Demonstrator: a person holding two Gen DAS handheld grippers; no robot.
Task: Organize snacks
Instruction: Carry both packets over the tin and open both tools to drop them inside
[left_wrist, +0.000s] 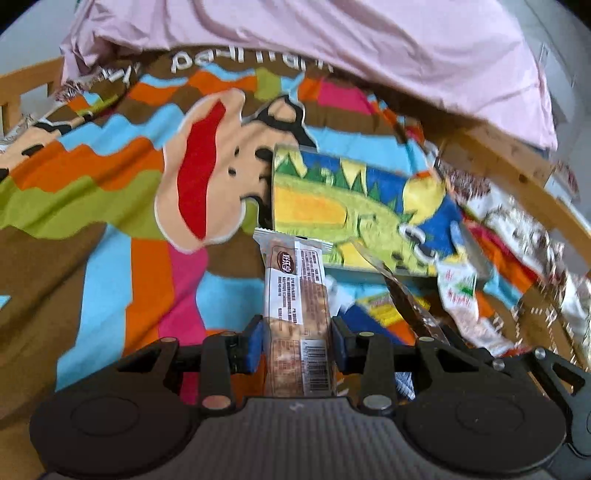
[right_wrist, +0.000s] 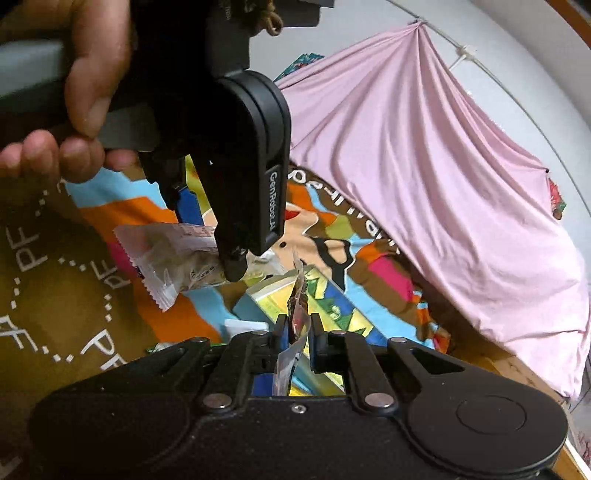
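In my left view the left gripper (left_wrist: 298, 345) clamps a long brown-and-white wrapped snack bar (left_wrist: 295, 295) at lower centre, and in my right view the right gripper (right_wrist: 297, 334) pinches a thin crinkly foil snack packet (right_wrist: 297, 314) (over the bright dinosaur-print box (right_wrist: 325, 302)), so I'd lower both gently before releasing.

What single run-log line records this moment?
left gripper: shut on wafer packet | right gripper: shut on thin wrapper | below: dinosaur box on cartoon bedsheet

Box (left_wrist: 354, 206) flat on bedsheet (left_wrist: 110, 206), loose snack packets (left_wrist: 517, 258) heaped right of it, toward bed's wooden rail (left_wrist: 517, 166).
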